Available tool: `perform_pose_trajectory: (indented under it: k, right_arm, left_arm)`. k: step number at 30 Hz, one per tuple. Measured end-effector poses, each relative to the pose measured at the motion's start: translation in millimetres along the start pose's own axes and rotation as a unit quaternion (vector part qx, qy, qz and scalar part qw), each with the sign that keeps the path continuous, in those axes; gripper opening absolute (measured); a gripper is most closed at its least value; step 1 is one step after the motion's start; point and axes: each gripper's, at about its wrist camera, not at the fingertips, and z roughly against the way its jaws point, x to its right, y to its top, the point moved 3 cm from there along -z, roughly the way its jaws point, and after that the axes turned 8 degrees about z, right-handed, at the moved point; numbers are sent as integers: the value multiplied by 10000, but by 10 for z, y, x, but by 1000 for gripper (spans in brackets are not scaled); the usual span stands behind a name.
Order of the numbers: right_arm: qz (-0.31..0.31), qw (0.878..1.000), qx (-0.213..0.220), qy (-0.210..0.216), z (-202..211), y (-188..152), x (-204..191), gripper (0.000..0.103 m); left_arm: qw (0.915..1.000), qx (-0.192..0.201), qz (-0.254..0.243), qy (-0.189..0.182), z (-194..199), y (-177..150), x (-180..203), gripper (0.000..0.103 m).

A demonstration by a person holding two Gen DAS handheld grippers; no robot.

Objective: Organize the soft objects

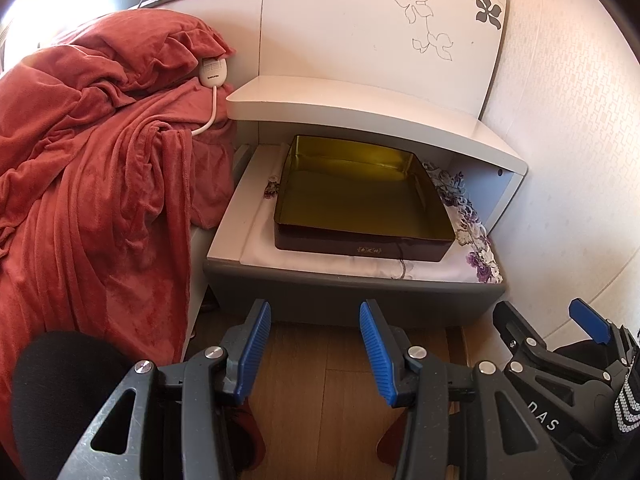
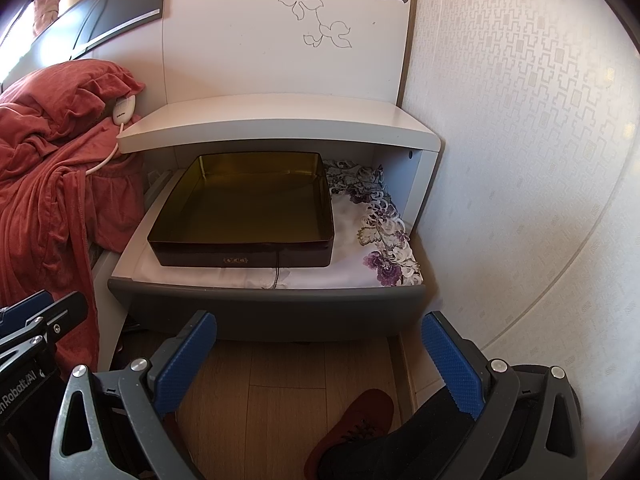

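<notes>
- Starting with the left wrist view: the left hand-held gripper (image 1: pixel 316 354) hangs over the wooden floor (image 1: pixel 320 360) with its blue pads partly apart and nothing between them.
- Ahead of it and higher sits the open drawer (image 1: pixel 352 292) of a bedside cabinet, lined with a floral cloth (image 1: pixel 476 240) and carrying an empty gold-lined tin (image 1: pixel 360 196).
- The soft things to sort are, by my reading, up and to the left of this hand-held gripper: a red blanket (image 1: pixel 100 184) spilling off the bed, with a red pillow (image 1: pixel 160 36) behind it.
- A white corded controller (image 1: pixel 214 70) lies on the blanket near the pillow; a good grasp should take a fold well clear of that cord.
- The right hand-held gripper (image 1: pixel 560 320) shows just to the right, so the left one is the natural one to reach the blanket.
- Turning to the right wrist view: the right hand-held gripper (image 2: pixel 320 350) stands wider open, also empty, aimed at the drawer front (image 2: pixel 272 312).
- The blanket (image 2: pixel 44 184) is far to its left, past the left hand-held gripper's tip (image 2: pixel 44 312).
- Below it, a shoe (image 2: pixel 352 420) rests on the floor, so any step sideways wants care.
- Opening the left jaws wider before pinching thick fleece would probably help.
</notes>
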Motion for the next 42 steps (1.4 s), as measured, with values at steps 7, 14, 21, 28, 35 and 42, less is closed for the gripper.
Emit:
perform_pose_trajectory:
  k: [7,14,21,28,35,42]
  right_arm:
    - [-25,10000,-52,32,-39,-23,22,103]
    - [-90,9998,-129,79,-78,-38,45,103]
    - [-281,9981,-510,200,-251,-85,123,103]
    - [-175,9884,-1257,831,-627,-113,74,103]
    - [1271,9716,-1589,1208,-1031,-89,-272,103]
    - [3410,9203,-1721,850,-1425,-292,-773,103]
  left_arm:
    - [9999,-105,31,-35,-48,-22,-18,47]
    - [9994,-315,81,-134,-129,-46,-66,47]
    - [9978,-593,-10,-299,-290,-69,-115,48]
    - [9913,-1260,233,-287,-695,-94,-279,48]
    - [9794,-1843,830,-32,-1204,-23,-560,48]
    - [9649,-2252,1349,4,-1689,110,-621,48]
